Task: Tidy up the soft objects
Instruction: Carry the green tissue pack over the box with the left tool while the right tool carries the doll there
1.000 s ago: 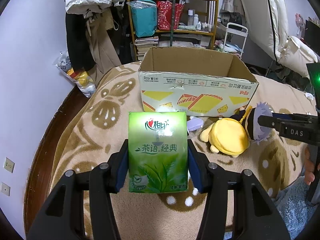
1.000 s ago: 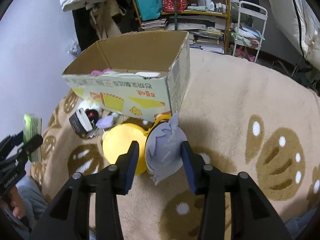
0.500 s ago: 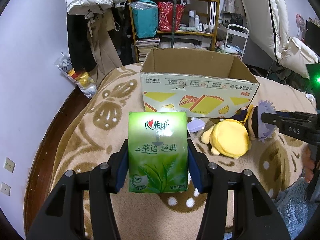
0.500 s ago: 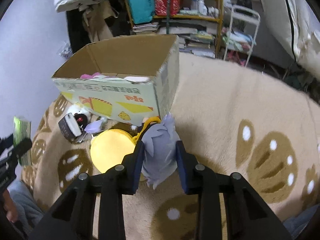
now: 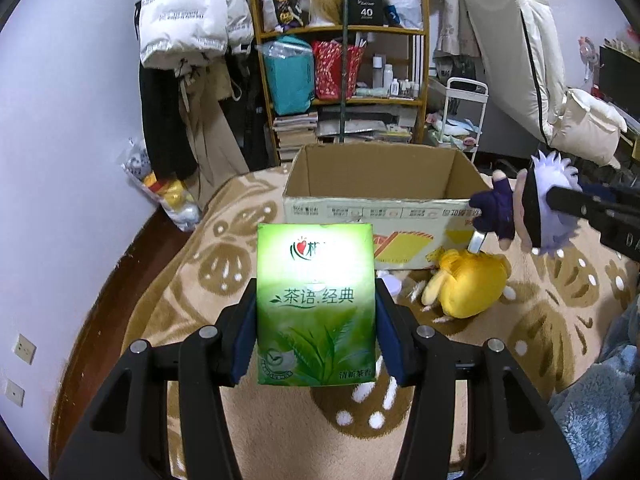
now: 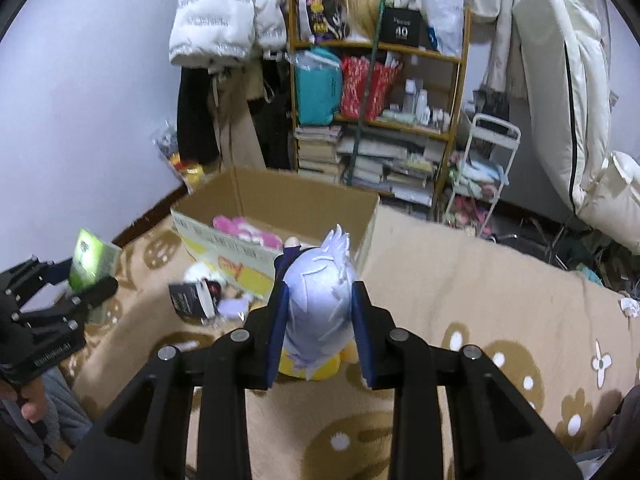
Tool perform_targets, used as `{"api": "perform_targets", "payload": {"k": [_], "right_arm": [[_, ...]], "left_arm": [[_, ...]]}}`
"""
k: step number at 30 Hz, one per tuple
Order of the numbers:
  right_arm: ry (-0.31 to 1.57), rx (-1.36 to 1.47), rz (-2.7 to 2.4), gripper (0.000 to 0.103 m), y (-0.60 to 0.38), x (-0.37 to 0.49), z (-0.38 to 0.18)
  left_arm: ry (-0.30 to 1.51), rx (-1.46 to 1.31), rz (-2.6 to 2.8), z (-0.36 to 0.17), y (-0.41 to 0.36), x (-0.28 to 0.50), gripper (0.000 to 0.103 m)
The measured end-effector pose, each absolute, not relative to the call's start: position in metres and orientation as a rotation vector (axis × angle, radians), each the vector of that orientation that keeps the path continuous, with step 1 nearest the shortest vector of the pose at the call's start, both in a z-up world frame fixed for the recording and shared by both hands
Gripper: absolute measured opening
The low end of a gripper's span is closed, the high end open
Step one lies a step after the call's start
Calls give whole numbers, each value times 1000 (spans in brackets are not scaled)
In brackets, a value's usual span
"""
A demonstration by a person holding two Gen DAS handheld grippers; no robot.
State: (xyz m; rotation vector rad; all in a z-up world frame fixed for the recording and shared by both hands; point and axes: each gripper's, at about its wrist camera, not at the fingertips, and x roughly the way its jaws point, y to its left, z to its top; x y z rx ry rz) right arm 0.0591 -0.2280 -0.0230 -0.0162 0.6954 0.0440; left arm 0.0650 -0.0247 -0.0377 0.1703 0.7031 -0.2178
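- One cardboard box (image 6: 280, 216) sits open on the patterned blanket (image 6: 480, 288) ahead of you; a pink fluffy item (image 6: 240, 228) lies inside, against its near wall.
- Your right gripper (image 6: 320, 328) is clamped on the lilac-haired plush doll's (image 6: 320, 292) head and holds it off the blanket, just short of the box. The doll's long axis runs away from you, its dark body toward the box.
- Your left gripper (image 5: 316, 332) grips the green tissue pack (image 5: 316, 304) upright by its sides, printed face toward you.
- The yellow plush (image 5: 468, 284) lies on the blanket before the box.
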Motion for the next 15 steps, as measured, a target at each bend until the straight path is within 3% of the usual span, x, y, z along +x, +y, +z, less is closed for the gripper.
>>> {"api": "perform_targets", "payload": {"k": [15], "right_arm": [[588, 17, 49, 33, -234, 68, 14]], "left_arm": [[559, 184, -238, 5, -37, 87, 52]]}}
